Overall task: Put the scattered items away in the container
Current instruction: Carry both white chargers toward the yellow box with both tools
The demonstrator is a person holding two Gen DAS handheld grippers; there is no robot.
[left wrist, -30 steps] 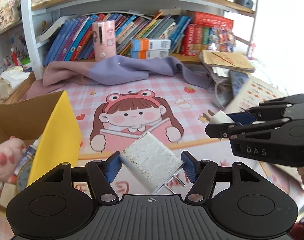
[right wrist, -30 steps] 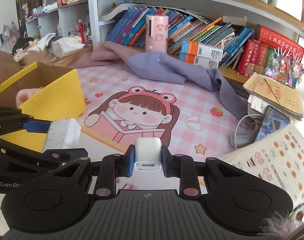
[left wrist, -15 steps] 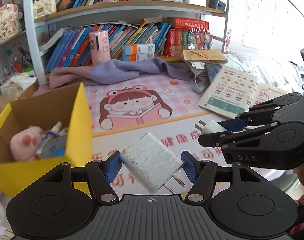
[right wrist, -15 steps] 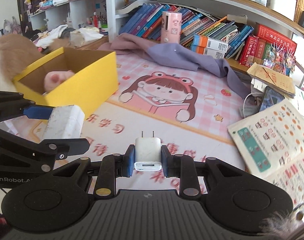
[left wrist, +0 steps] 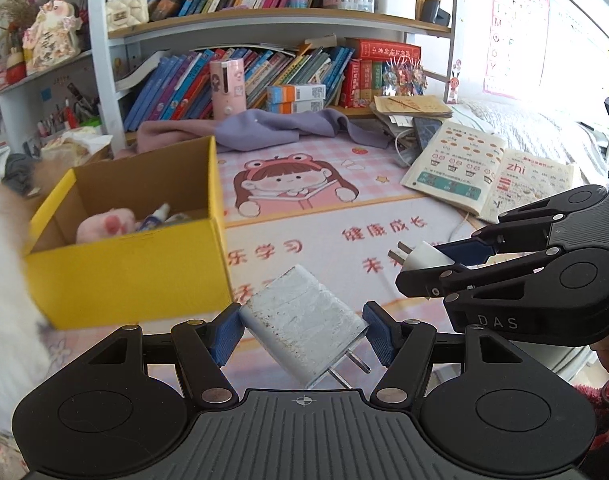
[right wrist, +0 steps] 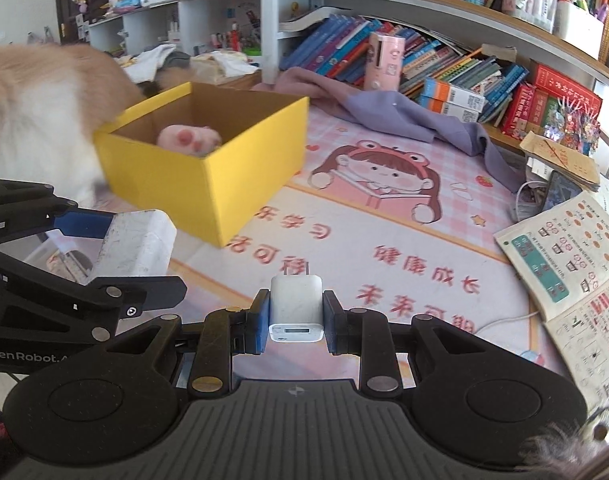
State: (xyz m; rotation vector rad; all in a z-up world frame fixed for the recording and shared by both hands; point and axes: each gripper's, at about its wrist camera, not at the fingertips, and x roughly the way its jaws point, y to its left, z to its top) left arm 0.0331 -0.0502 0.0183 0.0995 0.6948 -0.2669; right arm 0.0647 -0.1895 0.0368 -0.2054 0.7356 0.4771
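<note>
Yellow cardboard box (left wrist: pixel 128 276) already holds a pink plush paw (left wrist: pixel 104 228) (plus small items). Scuffed white flat charger (left wrist: pixel 304 320) is clamped in left tool (left wrist: pixel 302 336), small white plug adapter (right wrist: pixel 296 306) in right tool (right wrist: pixel 296 316); both remain undeposited.

In my left tool (left wrist: pixel 302 334) I hold the large charger (left wrist: pixel 300 322), tilted, prongs toward me; in my right tool (right wrist: pixel 296 316) the small charger (right wrist: pixel 295 303), prongs pointing away. The box (left wrist: pixel 128 276) sits on the mat (left wrist: pixel 324 236) ahead and left of both tools, a plush paw (right wrist: pixel 190 140) inside it. The open workbook (left wrist: pixel 488 172) lies right of the mat, a draped cloth (left wrist: pixel 264 128) behind it, and the bookshelf (left wrist: pixel 272 20) beyond that.
</note>
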